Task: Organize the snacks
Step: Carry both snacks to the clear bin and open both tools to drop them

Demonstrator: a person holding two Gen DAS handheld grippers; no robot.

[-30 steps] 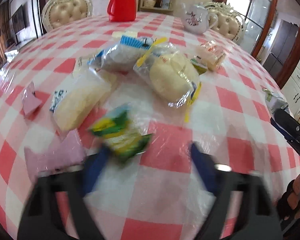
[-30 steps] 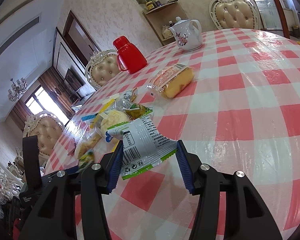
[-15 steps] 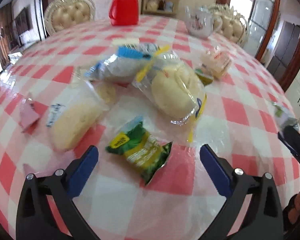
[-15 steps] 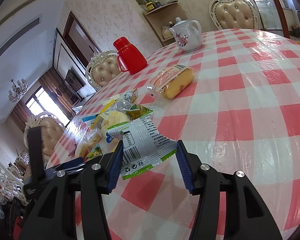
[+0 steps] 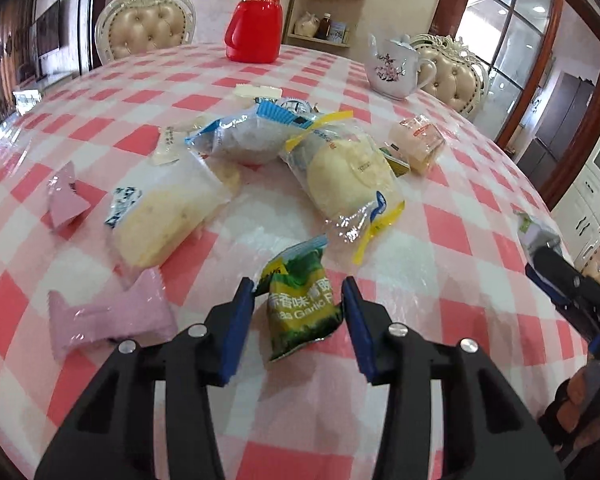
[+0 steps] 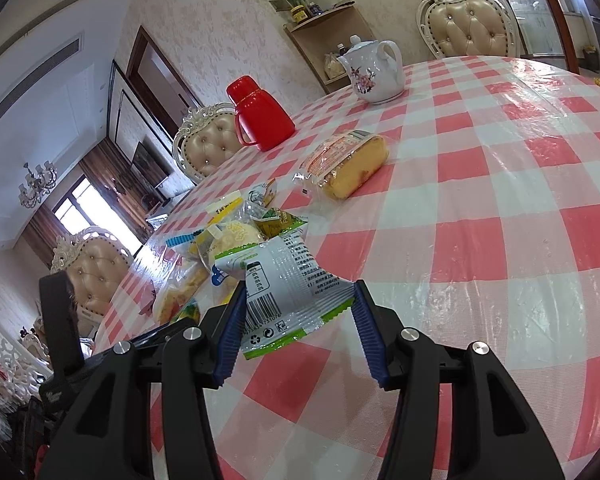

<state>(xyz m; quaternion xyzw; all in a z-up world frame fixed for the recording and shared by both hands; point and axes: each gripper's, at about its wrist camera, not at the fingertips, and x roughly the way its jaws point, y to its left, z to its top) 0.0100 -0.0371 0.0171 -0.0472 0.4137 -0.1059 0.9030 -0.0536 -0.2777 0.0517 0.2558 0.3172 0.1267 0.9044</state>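
Note:
In the left wrist view a green garlic snack packet [image 5: 300, 304] lies on the pink checked tablecloth [image 5: 452, 232]. My left gripper [image 5: 298, 310] has its jaws closing on it, and both blue pads touch the packet's sides. Beyond it lie bread packets [image 5: 352, 176], a pale cake packet [image 5: 164, 216] and two pink packets [image 5: 108, 316]. In the right wrist view my right gripper [image 6: 299, 292] is shut on a silver and green packet [image 6: 288, 292], held just above the table. The right gripper [image 5: 560, 284] also shows at the right edge of the left wrist view.
A red thermos [image 5: 256, 24] and a white teapot [image 5: 396, 68] stand at the far side. A wrapped yellow cake [image 6: 348, 164] lies alone towards the teapot. Padded chairs [image 6: 468, 24] ring the round table. Bare cloth stretches to the right [image 6: 520, 220].
The left gripper opened wide, left the green packet lying on the cloth, then closed around it again. The right gripper and its packet have not moved.

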